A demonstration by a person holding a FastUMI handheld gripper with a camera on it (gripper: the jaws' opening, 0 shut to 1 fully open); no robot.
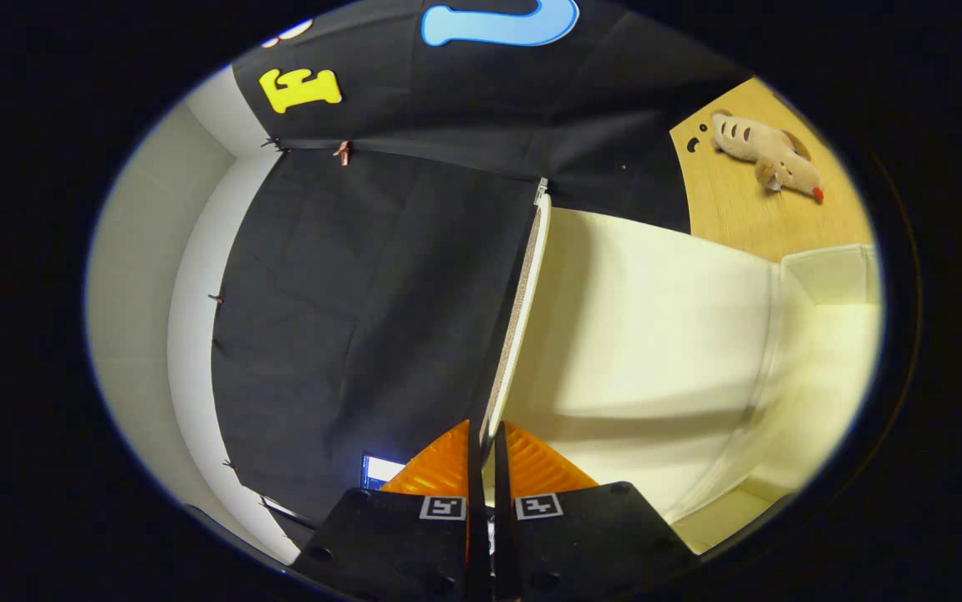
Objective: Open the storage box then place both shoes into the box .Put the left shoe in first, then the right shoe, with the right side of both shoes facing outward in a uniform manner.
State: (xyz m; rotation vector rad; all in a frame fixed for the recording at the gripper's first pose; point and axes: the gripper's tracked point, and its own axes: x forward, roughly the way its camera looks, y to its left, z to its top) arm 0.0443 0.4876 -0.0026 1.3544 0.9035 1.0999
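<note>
I have the tongs (485, 435) pinched on the storage box lid (522, 309) edge, swung up toward twelve o'clock, box (832, 334) interior bare, so both shoes remain.

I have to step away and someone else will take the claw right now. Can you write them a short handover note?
Claw: its fingers are pinched on the edge of the box lid, holding it swung up and open.
Box: cream-coloured, beyond the fingers; its inside wall is lit and no shoe can be seen in the part that shows.
Also there: a plush toy lying on the wooden table past the box.
Done: the lid is open.
Left: let go of the lid, then put in the left shoe, then the right shoe, right sides facing outward.
</note>
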